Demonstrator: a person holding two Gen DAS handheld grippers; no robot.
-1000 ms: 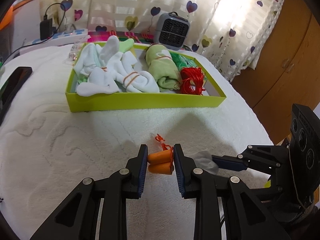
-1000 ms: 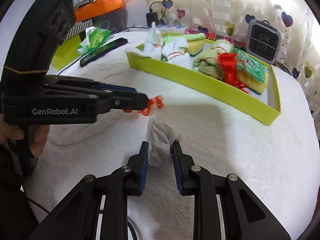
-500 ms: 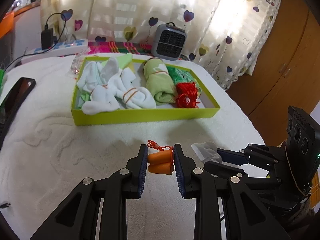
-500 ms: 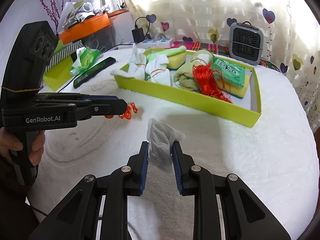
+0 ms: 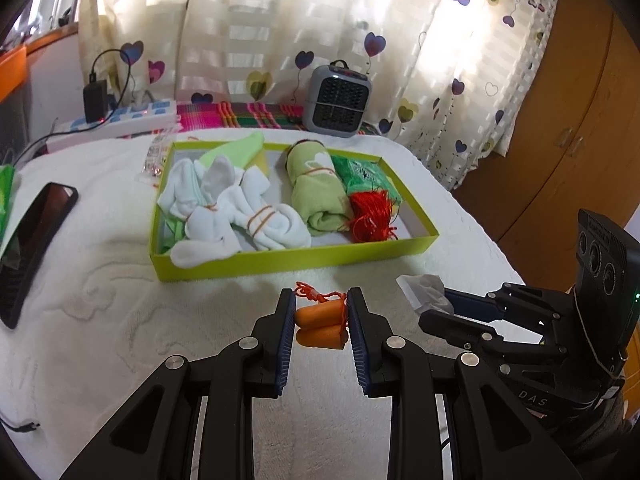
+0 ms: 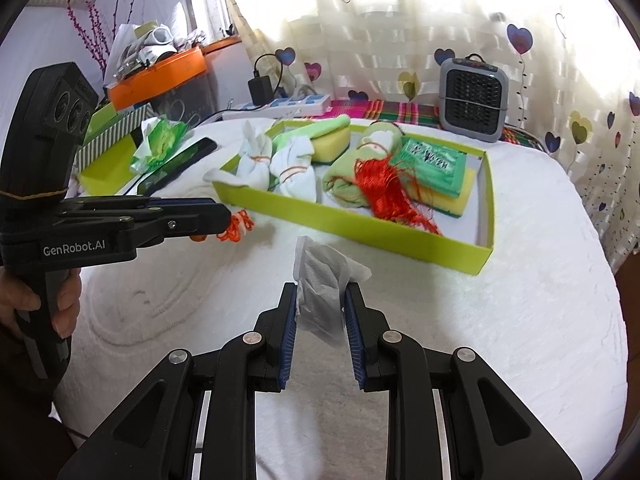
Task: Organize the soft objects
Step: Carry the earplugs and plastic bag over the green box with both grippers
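Observation:
My left gripper is shut on a pair of orange foam earplugs with a red cord, held above the white bedspread. My right gripper is shut on a crumpled white tissue; the tissue also shows in the left wrist view. A lime-green tray lies ahead, holding bundled white socks, a rolled green towel, red thread and a green packet on yellow sponges. The left gripper also shows in the right wrist view, left of the tissue.
A black phone lies at the left. A small grey heater and a power strip stand behind the tray. Wooden cabinet doors are at the right. A green-and-white wrapper and striped box sit far left.
Both grippers have risen and drawn back from the tray, carrying the earplugs and the tissue. The tray now appears smaller and farther.

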